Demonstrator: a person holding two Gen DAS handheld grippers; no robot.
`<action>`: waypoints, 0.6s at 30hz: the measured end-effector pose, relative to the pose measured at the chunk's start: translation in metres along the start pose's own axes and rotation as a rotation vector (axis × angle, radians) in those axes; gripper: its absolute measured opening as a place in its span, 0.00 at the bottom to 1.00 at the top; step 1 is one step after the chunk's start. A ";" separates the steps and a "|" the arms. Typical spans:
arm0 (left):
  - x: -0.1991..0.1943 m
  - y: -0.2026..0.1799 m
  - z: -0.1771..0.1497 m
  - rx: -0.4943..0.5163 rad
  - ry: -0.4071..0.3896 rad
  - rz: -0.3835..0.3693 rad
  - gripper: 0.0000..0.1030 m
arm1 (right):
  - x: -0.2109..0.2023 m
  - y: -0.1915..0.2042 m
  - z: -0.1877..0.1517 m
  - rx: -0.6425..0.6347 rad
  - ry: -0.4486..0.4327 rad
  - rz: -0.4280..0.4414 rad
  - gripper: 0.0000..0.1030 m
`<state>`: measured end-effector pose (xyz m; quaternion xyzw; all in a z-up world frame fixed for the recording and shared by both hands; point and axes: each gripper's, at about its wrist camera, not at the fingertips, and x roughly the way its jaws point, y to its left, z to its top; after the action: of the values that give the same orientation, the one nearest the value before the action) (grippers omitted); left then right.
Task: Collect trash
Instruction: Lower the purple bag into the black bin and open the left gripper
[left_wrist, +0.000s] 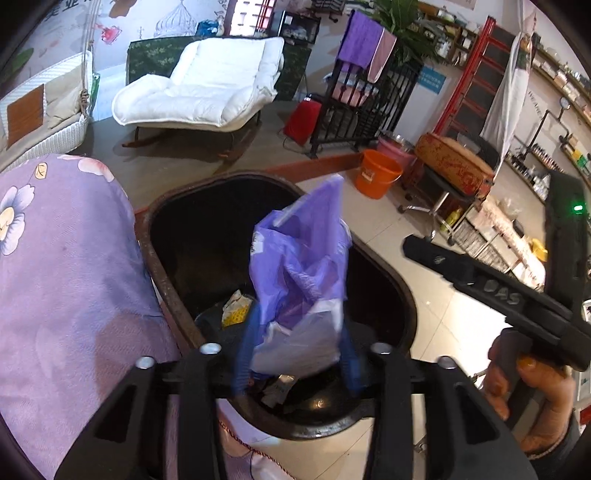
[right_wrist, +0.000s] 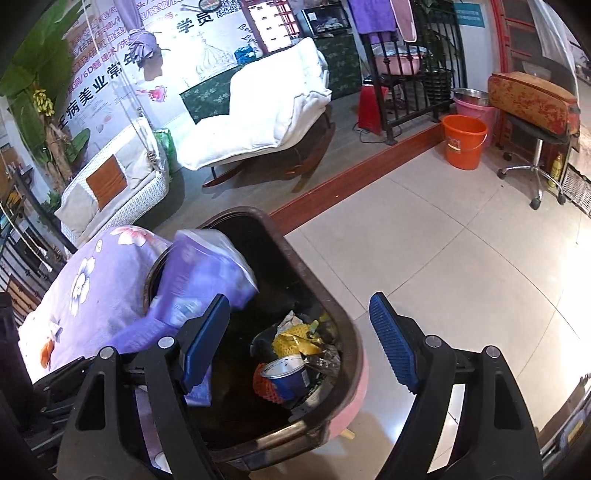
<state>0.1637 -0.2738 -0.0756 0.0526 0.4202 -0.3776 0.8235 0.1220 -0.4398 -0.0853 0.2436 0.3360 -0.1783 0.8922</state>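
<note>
A crumpled purple plastic bag (left_wrist: 303, 266) hangs over the dark trash bin (left_wrist: 402, 295), between the blue fingers (left_wrist: 244, 350) of my left gripper (left_wrist: 297, 356). The fingers stand a little apart from its sides, so the jaws look open around it. In the right wrist view the same bag (right_wrist: 207, 269) sits at the bin's (right_wrist: 332, 295) far left corner. My right gripper (right_wrist: 299, 343) hovers wide open above the bin with nothing between its pads. Inside lie a blue-and-white cup (right_wrist: 286, 373), yellow netting (right_wrist: 295, 341) and wrappers.
A purple floral cloth (left_wrist: 66, 277) presses against the bin's left side. A hand (left_wrist: 532, 387) holds the other gripper at right. An orange bucket (right_wrist: 463, 140), a wheeled stool (right_wrist: 535, 166) and a white lounge chair (right_wrist: 266, 122) stand beyond on the tiled floor.
</note>
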 end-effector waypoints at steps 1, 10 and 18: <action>0.002 -0.001 0.000 -0.007 0.001 0.000 0.58 | 0.000 -0.002 0.001 0.002 -0.001 -0.004 0.76; -0.015 -0.001 -0.008 -0.003 -0.059 -0.003 0.80 | 0.000 -0.008 0.004 0.004 -0.005 -0.012 0.76; -0.052 0.020 -0.025 -0.032 -0.119 0.060 0.84 | 0.005 0.029 0.001 -0.071 0.029 0.072 0.76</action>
<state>0.1416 -0.2193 -0.0583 0.0293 0.3750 -0.3485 0.8585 0.1403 -0.4174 -0.0792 0.2262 0.3458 -0.1305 0.9012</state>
